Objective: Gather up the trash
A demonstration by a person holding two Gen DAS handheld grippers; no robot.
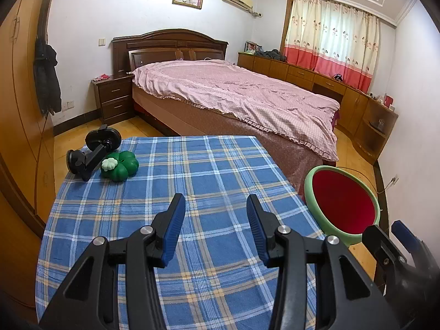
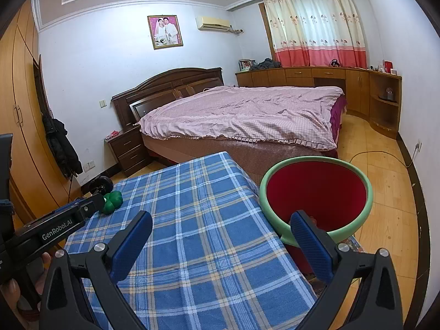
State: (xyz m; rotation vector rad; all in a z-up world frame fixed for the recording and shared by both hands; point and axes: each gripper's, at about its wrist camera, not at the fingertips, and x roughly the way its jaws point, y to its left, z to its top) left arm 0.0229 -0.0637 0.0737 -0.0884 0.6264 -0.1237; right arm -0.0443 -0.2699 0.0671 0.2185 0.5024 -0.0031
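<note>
A table under a blue plaid cloth (image 1: 209, 170) carries a black suction-cup mount (image 1: 93, 151) and a green clover-shaped thing (image 1: 121, 166) with a small white clover on it, both at the far left corner. My left gripper (image 1: 215, 198) hovers open over the middle of the cloth with nothing between its fingers. A bin with a green rim and red inside (image 2: 316, 189) stands off the table's right edge. My right gripper (image 2: 222, 216) is open over the table's right edge, its right finger (image 2: 310, 242) in front of the bin's rim. Nothing is held.
A bed with a pink cover (image 1: 233, 90) lies beyond the table, with a dark nightstand (image 1: 115, 99) to its left. Wooden wardrobes (image 1: 19, 110) line the left side, low cabinets (image 2: 330, 79) the far wall. A cable (image 2: 371, 154) runs across the floor at right.
</note>
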